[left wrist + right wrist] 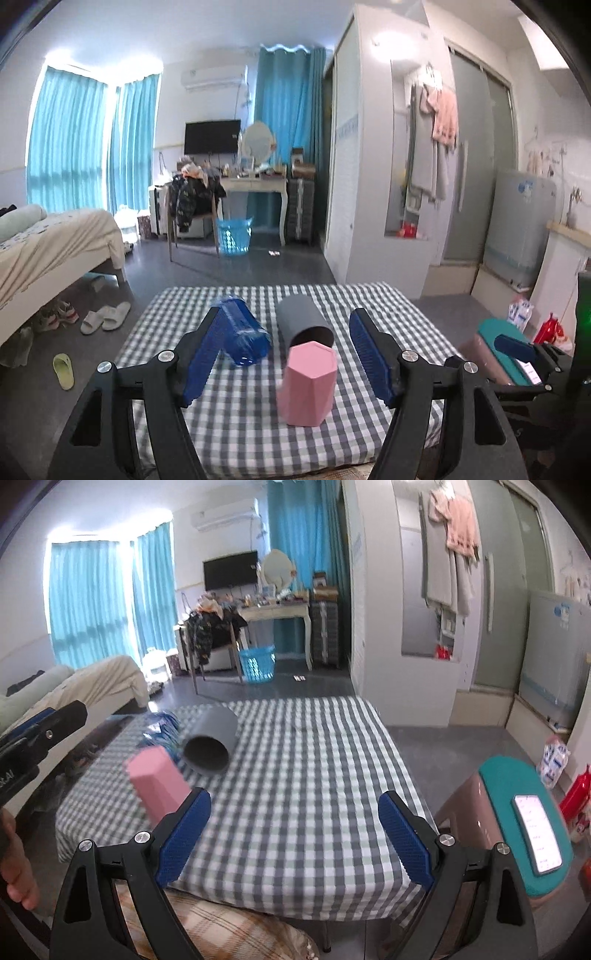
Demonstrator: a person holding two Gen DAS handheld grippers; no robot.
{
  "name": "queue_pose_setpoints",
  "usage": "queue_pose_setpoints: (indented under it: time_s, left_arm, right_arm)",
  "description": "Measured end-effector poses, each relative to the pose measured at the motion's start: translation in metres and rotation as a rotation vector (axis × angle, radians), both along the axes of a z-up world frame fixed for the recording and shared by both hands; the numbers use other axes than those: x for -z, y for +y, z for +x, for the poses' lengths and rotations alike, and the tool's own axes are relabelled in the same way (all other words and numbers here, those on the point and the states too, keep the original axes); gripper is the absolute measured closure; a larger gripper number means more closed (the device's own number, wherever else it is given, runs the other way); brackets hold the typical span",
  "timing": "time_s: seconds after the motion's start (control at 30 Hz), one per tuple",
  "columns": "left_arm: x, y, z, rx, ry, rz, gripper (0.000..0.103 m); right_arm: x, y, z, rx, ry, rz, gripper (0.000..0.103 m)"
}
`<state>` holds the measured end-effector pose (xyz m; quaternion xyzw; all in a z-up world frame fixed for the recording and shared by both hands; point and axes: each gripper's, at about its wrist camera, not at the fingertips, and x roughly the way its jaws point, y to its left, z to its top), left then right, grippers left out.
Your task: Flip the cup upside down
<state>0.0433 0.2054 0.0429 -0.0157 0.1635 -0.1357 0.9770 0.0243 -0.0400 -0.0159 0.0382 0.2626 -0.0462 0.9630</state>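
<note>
— Pink cup (307, 384) stands mouth-down on the checked table (314, 775) — already flipped, I think?

— Yes. The left gripper (291, 365) gapes wide around it, holding nothing; the right gripper (295, 842) is wide open too, empty.

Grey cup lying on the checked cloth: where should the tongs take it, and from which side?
Grip the grey cup across its round side wall near the middle, coming down from above. It lies on its side with the open mouth toward the camera. The pink cup crowds the mouth and the blue cup lies to its left. The open left tongs seem best placed.
</note>
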Motion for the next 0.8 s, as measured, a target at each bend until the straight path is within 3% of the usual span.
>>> queue_pose_setpoints:
  time_s: [0.13, 0.23, 0.4, 0.47, 0.53, 0.8]
  left_arm:
    - [0.004, 0.020, -0.014, -0.017, -0.009, -0.009, 0.030]
    - [0.015, 0.035, -0.024, -0.032, -0.011, -0.018, 0.021]
    - [0.038, 0.052, -0.029, -0.066, 0.026, 0.006, 0.020]
    - [0.045, 0.055, -0.029, -0.084, 0.039, 0.011, 0.011]
    - [0.050, 0.062, -0.031, -0.102, 0.039, 0.011, 0.009]
    - [0.051, 0.069, -0.034, -0.130, 0.031, 0.008, 0.008]
  right_arm:
    - [-0.019, 0.022, -0.018, -0.033, -0.065, -0.021, 0.011]
    - [-0.023, 0.042, -0.029, -0.062, -0.094, -0.030, 0.011]
    - [-0.005, 0.066, -0.036, -0.087, -0.085, -0.036, 0.011]
    - [0.006, 0.071, -0.038, -0.088, -0.077, -0.023, 0.011]
    - [0.014, 0.075, -0.038, -0.084, -0.063, -0.016, 0.011]
    - [0.010, 0.085, -0.039, -0.076, -0.075, -0.043, 0.007]
